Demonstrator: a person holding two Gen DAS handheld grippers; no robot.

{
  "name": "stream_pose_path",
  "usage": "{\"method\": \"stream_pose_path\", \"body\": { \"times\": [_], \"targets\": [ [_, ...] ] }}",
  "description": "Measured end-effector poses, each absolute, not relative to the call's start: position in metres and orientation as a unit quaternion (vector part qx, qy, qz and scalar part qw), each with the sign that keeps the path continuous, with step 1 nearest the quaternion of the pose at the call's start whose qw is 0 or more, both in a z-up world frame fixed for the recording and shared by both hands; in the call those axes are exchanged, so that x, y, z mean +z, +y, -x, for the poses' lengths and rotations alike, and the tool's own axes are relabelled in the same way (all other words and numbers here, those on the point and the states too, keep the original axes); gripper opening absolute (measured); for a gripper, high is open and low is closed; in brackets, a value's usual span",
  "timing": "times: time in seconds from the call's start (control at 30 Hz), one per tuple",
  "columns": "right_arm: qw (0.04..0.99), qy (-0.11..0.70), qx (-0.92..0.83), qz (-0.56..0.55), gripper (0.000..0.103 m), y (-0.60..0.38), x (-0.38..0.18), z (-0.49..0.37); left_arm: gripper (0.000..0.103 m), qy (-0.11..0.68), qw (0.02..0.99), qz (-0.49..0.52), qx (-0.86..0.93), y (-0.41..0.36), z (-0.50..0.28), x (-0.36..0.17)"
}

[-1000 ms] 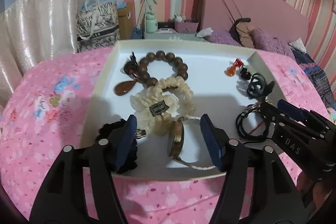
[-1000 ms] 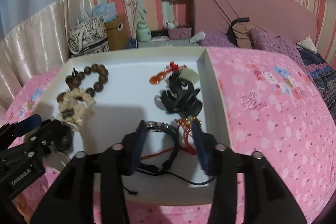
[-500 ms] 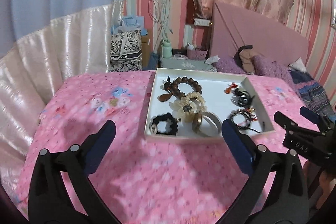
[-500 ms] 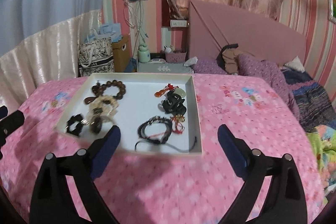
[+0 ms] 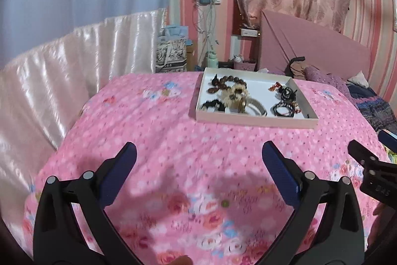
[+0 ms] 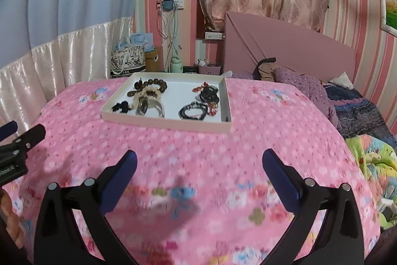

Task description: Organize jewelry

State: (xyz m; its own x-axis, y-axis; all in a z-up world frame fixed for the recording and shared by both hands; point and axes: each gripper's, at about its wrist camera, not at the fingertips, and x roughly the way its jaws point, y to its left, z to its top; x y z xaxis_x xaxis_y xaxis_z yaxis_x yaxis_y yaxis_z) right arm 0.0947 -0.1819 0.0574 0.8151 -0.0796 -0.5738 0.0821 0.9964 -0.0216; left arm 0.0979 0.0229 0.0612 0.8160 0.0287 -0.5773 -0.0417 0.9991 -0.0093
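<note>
Both grippers, left gripper and right gripper, hang spread and empty, jaws just opened; best keep clear of the tray.

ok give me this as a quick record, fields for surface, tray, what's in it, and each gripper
surface: pink floral blanket
tray: white tray, flat on the blanket
left side of tray: brown bead bracelet, cream scrunchie, black scrunchie
right side of tray: black cord bracelets, black hair claw
left gripper: open, empty, short of the tray
right gripper: open, empty, short of the tray
</note>
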Motion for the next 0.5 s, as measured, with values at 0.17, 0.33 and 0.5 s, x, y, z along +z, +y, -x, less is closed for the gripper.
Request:
{"method": "stream_pose_path", "body": {
  "times": [0.17,0.33,0.5],
  "targets": [
    [0.952,0.301,-0.056,-0.002,0.101,-0.181,0.047,-0.072,0.1,0.333,0.943,-0.004,-0.016,0.014,-0.083,0.038],
    [0.949,0.306,-0.068,-0.011,0.101,-0.185,0.038,-0.062,0.1,0.335,0.942,0.0,-0.026,0.015,-0.073,0.03],
    [0.948,0.31,-0.075,-0.016,0.101,-0.19,0.034,-0.061,0.1,0.336,0.942,0.001,-0.021,0.015,-0.072,0.027]
  ]
}}
